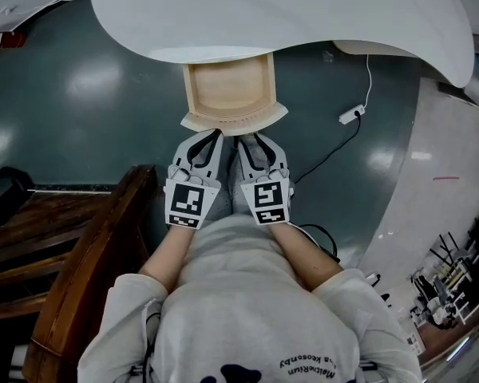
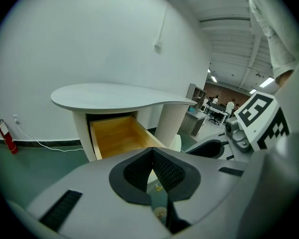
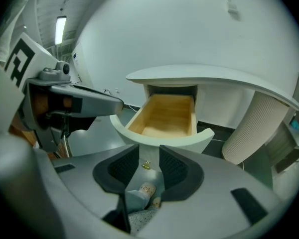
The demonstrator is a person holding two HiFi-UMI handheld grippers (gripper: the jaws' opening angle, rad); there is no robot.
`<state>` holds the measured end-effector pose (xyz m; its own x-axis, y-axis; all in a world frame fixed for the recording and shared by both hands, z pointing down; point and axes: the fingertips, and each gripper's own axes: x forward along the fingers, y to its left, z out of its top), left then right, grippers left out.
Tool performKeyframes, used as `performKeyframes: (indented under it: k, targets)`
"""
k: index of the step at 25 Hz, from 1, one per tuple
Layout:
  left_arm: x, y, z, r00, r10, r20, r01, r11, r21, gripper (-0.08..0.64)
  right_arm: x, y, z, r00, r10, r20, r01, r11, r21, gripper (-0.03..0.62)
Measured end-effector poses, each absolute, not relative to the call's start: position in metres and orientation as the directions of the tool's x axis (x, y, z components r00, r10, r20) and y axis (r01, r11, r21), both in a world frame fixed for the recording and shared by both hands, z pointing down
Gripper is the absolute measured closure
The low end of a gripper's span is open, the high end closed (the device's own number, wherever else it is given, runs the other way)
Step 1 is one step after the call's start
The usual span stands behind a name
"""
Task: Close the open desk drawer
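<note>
The wooden drawer [image 1: 227, 92] stands pulled out from under the white desk top [image 1: 287, 14], its curved white front [image 1: 234, 120] facing me. Both grippers hang side by side just short of that front. My left gripper [image 1: 210, 138] has its dark fingertips touching, with nothing between them [image 2: 152, 153]. My right gripper [image 1: 251, 140] is open, its pads apart [image 3: 148, 156]. In the right gripper view a small brass knob [image 3: 146, 165] on the drawer front [image 3: 162, 138] shows in the gap, not touched by either pad.
A dark wooden chair [image 1: 88, 270] stands close at my left. A power strip with its cable [image 1: 351, 115] lies on the green floor to the right. A ribbed white desk leg [image 3: 254, 128] rises right of the drawer. A fire extinguisher [image 2: 6, 136] stands by the wall.
</note>
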<state>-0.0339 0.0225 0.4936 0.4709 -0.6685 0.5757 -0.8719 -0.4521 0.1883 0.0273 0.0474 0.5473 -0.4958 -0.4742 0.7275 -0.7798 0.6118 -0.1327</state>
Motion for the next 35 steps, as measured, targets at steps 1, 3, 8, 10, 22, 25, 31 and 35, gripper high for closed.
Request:
performKeyframes:
  k: [1, 3, 8, 10, 22, 25, 31, 35]
  targets:
    - [-0.035, 0.025, 0.496, 0.469, -0.666, 0.58, -0.873, -0.45, 0.189, 0.549, 0.028, 0.05, 0.552, -0.492, -0.465, 0.736, -0.781, 0.609, -0.138, 0.476]
    - [-0.037, 0.03, 0.502, 0.464, -0.66, 0.59, -0.875, -0.445, 0.19, 0.549, 0.028, 0.054, 0.56, -0.487, -0.448, 0.75, -0.783, 0.604, -0.148, 0.471]
    - [-0.038, 0.035, 0.51, 0.453, -0.66, 0.599, -0.882, -0.431, 0.192, 0.549, 0.03, 0.059, 0.571, -0.48, -0.42, 0.77, -0.786, 0.595, -0.166, 0.468]
    - [-0.038, 0.037, 0.512, 0.455, -0.658, 0.601, -0.881, -0.429, 0.198, 0.549, 0.028, 0.06, 0.572, -0.48, -0.415, 0.773, -0.783, 0.599, -0.165, 0.466]
    - [-0.043, 0.052, 0.527, 0.458, -0.627, 0.631, -0.877, -0.434, 0.205, 0.549, 0.01, 0.06, 0.588, -0.462, -0.379, 0.801, -0.78, 0.603, -0.165, 0.465]
    - [-0.045, 0.055, 0.534, 0.454, -0.618, 0.642, -0.879, -0.427, 0.211, 0.549, 0.011, 0.06, 0.595, -0.457, -0.375, 0.806, -0.786, 0.595, -0.169, 0.465]
    - [-0.048, 0.055, 0.543, 0.456, -0.614, 0.645, -0.88, -0.42, 0.222, 0.551, 0.006, 0.055, 0.607, -0.449, -0.37, 0.813, -0.8, 0.573, -0.181, 0.465]
    - [-0.045, 0.056, 0.553, 0.464, -0.603, 0.649, -0.874, -0.43, 0.225, 0.549, 0.005, 0.054, 0.617, -0.441, -0.365, 0.82, -0.806, 0.563, -0.183, 0.465]
